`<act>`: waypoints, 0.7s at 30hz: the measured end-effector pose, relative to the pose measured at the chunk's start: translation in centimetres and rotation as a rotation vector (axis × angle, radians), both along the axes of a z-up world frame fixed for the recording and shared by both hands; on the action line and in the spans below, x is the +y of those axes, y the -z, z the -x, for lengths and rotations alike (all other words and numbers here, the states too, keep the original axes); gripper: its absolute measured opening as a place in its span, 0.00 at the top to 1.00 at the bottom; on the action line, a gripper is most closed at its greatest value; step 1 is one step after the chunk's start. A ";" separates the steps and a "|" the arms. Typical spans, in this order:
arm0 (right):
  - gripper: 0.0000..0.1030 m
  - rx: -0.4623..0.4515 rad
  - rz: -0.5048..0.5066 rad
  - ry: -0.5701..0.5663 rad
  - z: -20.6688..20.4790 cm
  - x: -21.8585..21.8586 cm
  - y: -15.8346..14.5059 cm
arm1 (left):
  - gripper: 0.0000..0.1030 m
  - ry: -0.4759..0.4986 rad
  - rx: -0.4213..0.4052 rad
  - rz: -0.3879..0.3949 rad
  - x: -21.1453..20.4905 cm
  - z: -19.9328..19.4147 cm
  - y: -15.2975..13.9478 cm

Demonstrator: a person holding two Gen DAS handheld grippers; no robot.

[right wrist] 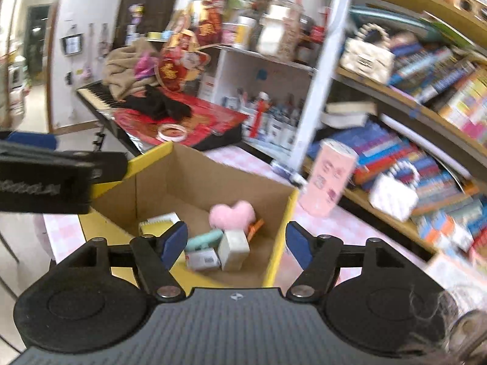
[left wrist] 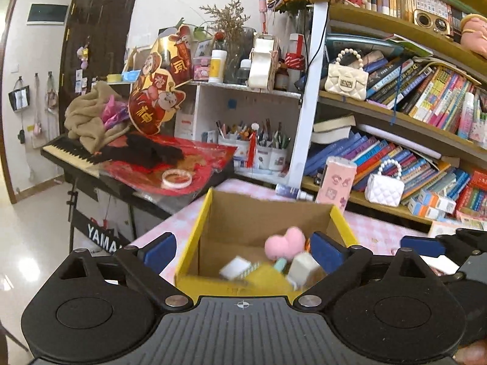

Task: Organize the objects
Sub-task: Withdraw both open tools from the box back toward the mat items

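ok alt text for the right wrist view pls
Open right tongs hover empty over a yellow-edged cardboard box holding a pink plush heart and small boxes. The left tongs reach in from the left; cluttered bookshelves stand behind.

L gripper: jaws wide apart, nothing held | R gripper: jaws apart, nothing held; side by side

Cardboard box at lower centre of both views, on the table. Inside, toward its right: plush heart behind small boxes. Keyboard at left, behind the box. Bookshelf filling the right. Carton standing right of the box.
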State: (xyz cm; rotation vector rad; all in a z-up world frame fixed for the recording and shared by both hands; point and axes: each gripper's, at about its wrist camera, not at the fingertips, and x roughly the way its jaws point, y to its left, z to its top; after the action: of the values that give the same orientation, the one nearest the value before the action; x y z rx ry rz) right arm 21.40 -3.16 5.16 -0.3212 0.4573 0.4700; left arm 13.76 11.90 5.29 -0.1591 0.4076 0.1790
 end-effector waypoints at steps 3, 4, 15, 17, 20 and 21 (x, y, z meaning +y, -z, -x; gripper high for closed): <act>0.32 0.023 -0.036 0.060 2.3 -1.0 0.7 | 0.06 -0.005 0.026 0.001 -0.3 2.1 0.7; 0.32 0.031 -0.046 0.082 3.1 -1.3 1.0 | 0.06 -0.009 0.033 0.004 -0.3 2.8 1.0; 0.32 0.118 -0.102 0.282 11.7 -3.9 5.1 | 0.06 0.022 0.152 -0.009 -2.5 8.6 4.6; 0.32 0.137 -0.106 0.312 12.9 -4.3 5.7 | 0.06 0.038 0.161 -0.023 -2.8 9.1 4.9; 0.32 0.167 -0.116 0.365 14.4 -4.9 6.6 | 0.06 0.072 0.166 -0.034 -3.4 9.7 5.1; 0.32 0.178 -0.118 0.383 14.8 -5.0 6.9 | 0.06 0.086 0.168 -0.040 -3.6 9.8 5.1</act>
State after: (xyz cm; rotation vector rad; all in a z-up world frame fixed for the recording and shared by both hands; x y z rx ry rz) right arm 6.55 -8.16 -1.70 -0.0728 0.6455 0.1509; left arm 3.93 8.31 0.16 -0.0869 0.5764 0.1162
